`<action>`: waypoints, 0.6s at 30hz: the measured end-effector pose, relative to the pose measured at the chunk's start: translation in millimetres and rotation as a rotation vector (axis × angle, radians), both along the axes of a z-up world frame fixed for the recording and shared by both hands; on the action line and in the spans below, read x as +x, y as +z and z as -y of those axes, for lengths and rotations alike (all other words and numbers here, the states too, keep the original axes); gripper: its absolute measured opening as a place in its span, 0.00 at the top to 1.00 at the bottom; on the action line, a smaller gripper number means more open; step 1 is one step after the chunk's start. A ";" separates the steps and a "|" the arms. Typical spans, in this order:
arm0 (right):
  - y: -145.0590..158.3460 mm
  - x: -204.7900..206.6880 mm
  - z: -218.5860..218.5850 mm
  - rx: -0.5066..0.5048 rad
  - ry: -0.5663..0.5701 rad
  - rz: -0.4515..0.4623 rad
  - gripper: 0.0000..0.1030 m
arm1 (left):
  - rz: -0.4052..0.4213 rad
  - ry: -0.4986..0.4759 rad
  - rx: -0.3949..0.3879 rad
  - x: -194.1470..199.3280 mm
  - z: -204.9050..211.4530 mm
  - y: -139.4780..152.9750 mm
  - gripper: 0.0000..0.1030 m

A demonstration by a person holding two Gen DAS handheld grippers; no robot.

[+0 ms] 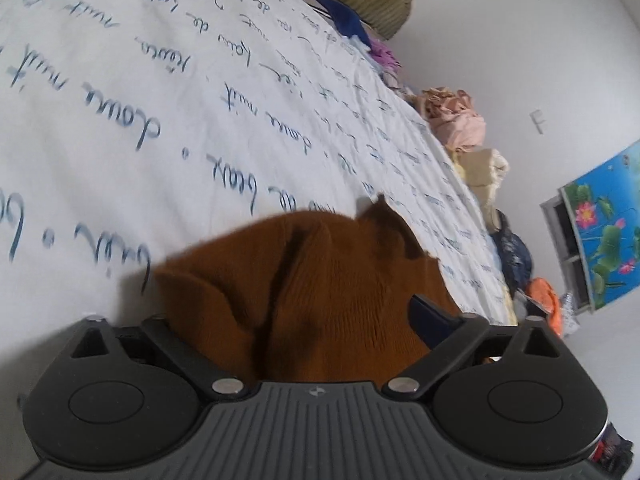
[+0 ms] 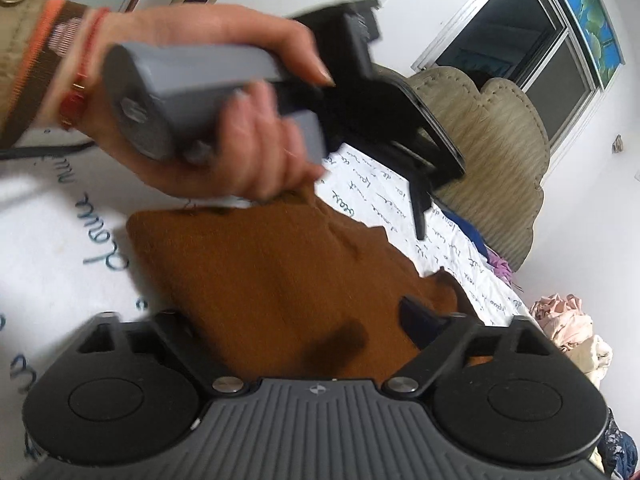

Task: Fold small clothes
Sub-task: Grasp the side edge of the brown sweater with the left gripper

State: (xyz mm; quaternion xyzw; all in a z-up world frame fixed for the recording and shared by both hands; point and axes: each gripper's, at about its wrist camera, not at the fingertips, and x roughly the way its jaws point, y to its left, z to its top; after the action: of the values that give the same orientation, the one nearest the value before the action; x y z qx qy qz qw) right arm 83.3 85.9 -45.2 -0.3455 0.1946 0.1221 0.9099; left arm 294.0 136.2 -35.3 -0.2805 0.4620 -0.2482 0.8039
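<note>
Sweater (image 2: 260, 272), brown knit, lying on bed (image 1: 120, 100), near the middle of the printed sheet. Looks partly folded: one straight edge and a squared corner in the right wrist view, a long crease and a loose pointed flap in the left wrist view. Not a tidy finished bundle yet.

Left gripper (image 1: 288, 308) held by hand (image 2: 240, 152), hovering over the sweater's far edge on the bed. Jaws spread wide, nothing pinched as seen from the right wrist view, so released.

Right gripper (image 2: 288, 312) low over the near part of the sweater on the bed. Jaws apart with cloth between them, one finger hidden by the knit. Cannot tell whether pressing on the cloth or just straddling it.

Pile of clothes (image 1: 460, 120) bunched along the far side of the bed, unfolded. No folded stack visible anywhere on the bed.

Judgement: early in the task. One garment mid-fold, needing at least one more fold and smoothing; rest of pile still to do.
</note>
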 end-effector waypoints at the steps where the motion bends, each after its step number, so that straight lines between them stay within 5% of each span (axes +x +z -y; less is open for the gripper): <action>1: -0.3 0.2 -1.1 0.003 0.003 -0.007 0.39 | -0.001 0.004 0.023 5.4 3.1 0.7 0.19; 6: -7.7 0.8 -10.9 -0.005 0.013 -0.006 0.64 | 0.009 -0.004 0.156 20.2 22.1 4.0 0.49; 8: -8.6 1.7 -9.8 0.001 0.016 -0.013 0.70 | 0.014 -0.008 0.230 21.0 31.5 4.9 0.81; 18: 16.0 -12.8 20.0 0.174 0.021 -0.066 0.88 | 0.174 0.007 0.462 -16.3 66.0 44.3 0.87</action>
State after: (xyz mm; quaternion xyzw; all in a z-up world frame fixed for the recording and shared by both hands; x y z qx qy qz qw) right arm 70.6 65.9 -29.2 -0.2629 0.2095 0.1597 0.9282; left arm 277.6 70.1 9.0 -0.0685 0.4347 -0.1565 0.8842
